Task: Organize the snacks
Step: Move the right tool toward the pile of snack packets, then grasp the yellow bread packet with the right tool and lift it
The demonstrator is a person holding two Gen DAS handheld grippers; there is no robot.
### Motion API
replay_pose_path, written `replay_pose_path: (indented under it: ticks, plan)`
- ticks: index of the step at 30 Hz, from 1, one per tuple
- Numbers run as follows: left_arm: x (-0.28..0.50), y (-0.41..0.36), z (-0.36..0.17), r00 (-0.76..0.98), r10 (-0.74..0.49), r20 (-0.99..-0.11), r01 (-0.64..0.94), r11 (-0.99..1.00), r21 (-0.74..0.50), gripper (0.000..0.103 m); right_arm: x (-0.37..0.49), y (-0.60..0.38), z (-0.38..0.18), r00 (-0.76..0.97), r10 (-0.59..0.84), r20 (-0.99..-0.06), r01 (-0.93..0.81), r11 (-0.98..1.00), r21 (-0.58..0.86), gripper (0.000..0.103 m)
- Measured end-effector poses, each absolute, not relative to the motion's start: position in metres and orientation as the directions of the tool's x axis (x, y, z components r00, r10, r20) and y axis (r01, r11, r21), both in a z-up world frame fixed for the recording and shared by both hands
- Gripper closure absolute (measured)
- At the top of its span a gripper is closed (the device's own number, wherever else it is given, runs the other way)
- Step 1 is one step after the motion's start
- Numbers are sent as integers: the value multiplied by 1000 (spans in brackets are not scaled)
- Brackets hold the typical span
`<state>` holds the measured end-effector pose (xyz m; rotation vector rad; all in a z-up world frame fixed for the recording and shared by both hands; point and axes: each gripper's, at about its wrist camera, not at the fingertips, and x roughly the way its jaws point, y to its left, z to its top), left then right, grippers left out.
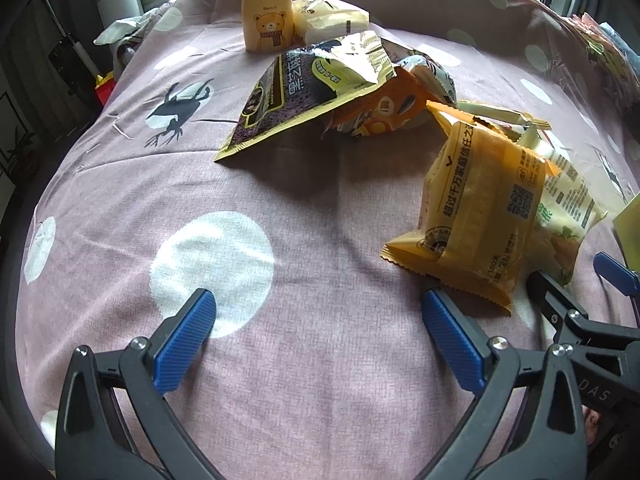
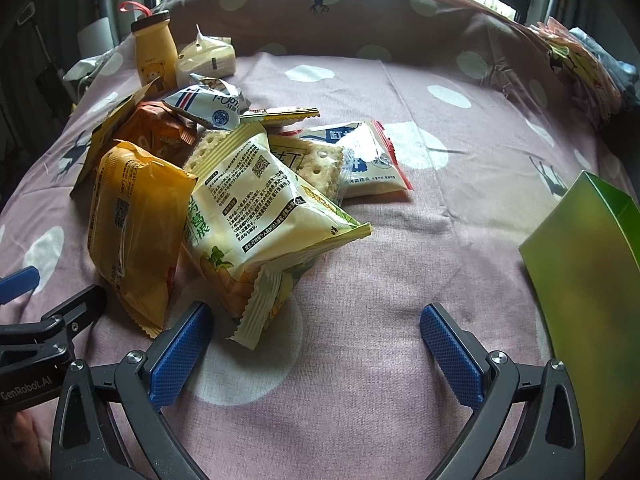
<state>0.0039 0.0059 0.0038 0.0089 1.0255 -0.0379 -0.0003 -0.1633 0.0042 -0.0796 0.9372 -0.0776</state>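
Observation:
A heap of snack packets lies on a pink spotted bedsheet (image 1: 280,240). An orange packet (image 1: 480,208) stands nearest; it also shows in the right wrist view (image 2: 132,224). A cream packet (image 2: 260,216) leans beside it. A black-and-gold sesame bag (image 1: 304,92), a cracker packet (image 2: 320,160) and a yellow bear bottle (image 1: 266,12) sit farther back. My left gripper (image 1: 316,312) is open and empty, low over the sheet, left of the orange packet. My right gripper (image 2: 316,328) is open and empty, just in front of the cream packet.
A green box (image 2: 592,272) stands at the right, close to my right gripper's right finger. A white wrapped snack (image 2: 208,58) lies beside the bottle. A pillow (image 2: 380,12) in the same fabric lines the back. Folded cloth (image 2: 580,64) sits at the far right.

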Motion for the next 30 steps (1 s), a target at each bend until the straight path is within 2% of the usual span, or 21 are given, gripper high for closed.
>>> replay_pose_path:
  ticks: [6, 13, 16, 18, 20, 26, 28, 30]
  plan:
    - [0, 14, 16, 528, -47, -848, 40, 999, -31, 0, -11, -175, 18, 541, -12, -841, 42, 999, 13, 0]
    - [-5, 17, 53, 630, -169, -758, 99, 986, -137, 0, -30, -177, 82, 634, 92, -768, 52, 985, 162, 1]
    - [-1, 13, 58, 632, -179, -754, 107, 984, -144, 0, -20, -160, 101, 649, 164, -743, -5, 977, 211, 1]
    - [3, 10, 55, 608, -191, -770, 110, 982, -157, 0, -9, -148, 106, 649, 179, -740, -26, 977, 214, 7]
    - [7, 7, 54, 586, -198, -786, 120, 980, -157, 1, 4, -143, 107, 640, 190, -744, -20, 973, 232, 25]
    - [25, 5, 72, 595, -229, -770, 152, 973, -172, 6, 23, -139, 98, 606, 245, -757, -61, 963, 263, 48]
    - [28, 2, 70, 587, -253, -769, 165, 967, -192, 11, 23, -144, 93, 591, 290, -753, -73, 948, 309, 57]
    - [30, -4, 63, 562, -293, -773, 196, 956, -220, 25, 24, -150, 87, 572, 327, -752, -75, 934, 349, 60]
